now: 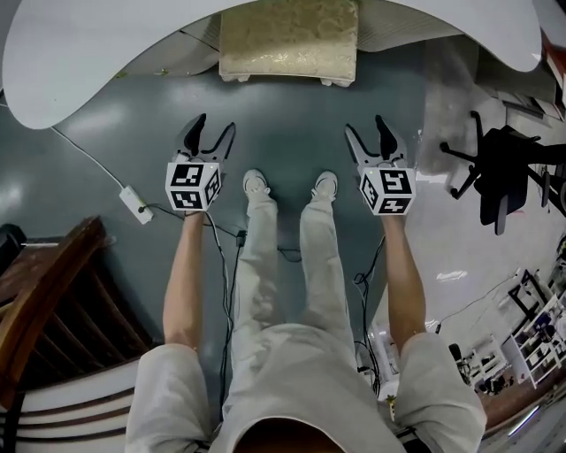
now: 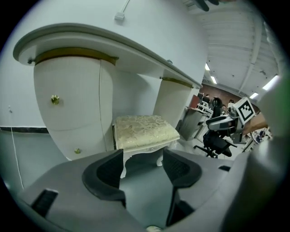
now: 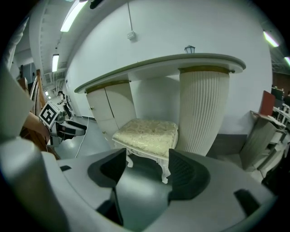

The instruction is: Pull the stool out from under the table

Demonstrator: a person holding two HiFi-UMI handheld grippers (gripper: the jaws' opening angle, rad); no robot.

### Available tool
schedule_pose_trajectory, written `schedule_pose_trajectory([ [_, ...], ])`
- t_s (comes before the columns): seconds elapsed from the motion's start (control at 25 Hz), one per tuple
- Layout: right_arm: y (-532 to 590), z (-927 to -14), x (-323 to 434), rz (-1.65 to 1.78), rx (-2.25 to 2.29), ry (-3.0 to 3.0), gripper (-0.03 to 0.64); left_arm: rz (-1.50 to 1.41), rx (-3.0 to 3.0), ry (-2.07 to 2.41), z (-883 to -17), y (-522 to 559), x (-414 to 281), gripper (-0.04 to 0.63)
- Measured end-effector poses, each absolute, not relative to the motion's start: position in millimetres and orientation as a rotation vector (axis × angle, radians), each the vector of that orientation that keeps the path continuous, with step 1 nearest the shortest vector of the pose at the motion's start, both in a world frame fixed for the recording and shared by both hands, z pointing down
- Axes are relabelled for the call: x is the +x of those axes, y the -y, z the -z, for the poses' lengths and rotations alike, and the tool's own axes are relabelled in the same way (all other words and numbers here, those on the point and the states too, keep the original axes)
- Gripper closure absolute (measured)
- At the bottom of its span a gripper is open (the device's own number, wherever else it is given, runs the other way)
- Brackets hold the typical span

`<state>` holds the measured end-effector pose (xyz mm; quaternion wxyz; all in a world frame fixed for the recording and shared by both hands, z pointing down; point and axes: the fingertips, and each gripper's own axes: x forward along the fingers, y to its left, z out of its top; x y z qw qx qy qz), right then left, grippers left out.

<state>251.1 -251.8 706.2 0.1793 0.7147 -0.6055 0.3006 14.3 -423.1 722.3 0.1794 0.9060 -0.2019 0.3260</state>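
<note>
The left claw (image 1: 215,131) and the right claw (image 1: 365,130) were held open, nothing being gripped between their jaws. Both were pointed at the cushioned stool (image 1: 288,40), which was seen standing ahead on the grey floor (image 1: 292,133), partly tucked under the white counter (image 1: 80,53), untouched.

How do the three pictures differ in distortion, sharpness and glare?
Head view: strong fisheye, the table edge bows, the stool is sharp, small glare spots on the floor at right. Left gripper view: round dark vignette, stool sharp, near foreground soft, ceiling lamps blown out. Right gripper view: same vignette, a bright lamp strip at upper left.
</note>
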Motion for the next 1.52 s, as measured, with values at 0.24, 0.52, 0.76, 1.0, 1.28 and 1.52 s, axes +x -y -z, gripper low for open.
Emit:
schedule_pose_trajectory([
  [0.24,250.8,-782.0,253.7,-0.872,1.982,1.703,0.33,-0.941,2.559,0.584,-796.4,432.4,15.1,0.337],
  [0.52,246.4,-856.5,259.6,-0.911,1.967,1.684,0.306,-0.97,2.556,0.556,-869.8,434.0,25.6,0.332],
  [0.76,260.8,-904.1,276.6,-0.921,1.935,1.667,0.274,-0.987,2.534,0.579,-909.0,450.1,36.0,0.319],
  [1.0,280.3,-934.1,293.6,-0.931,1.929,1.654,0.259,-0.998,2.501,0.597,-936.7,465.7,40.1,0.318],
  [1.28,309.5,-963.2,311.2,-0.917,1.903,1.649,0.258,-1.008,2.5,0.643,-962.0,493.8,52.7,0.309],
  [1.52,331.0,-973.8,319.9,-0.902,1.883,1.64,0.259,-1.026,2.519,0.666,-972.2,516.1,71.2,0.298],
])
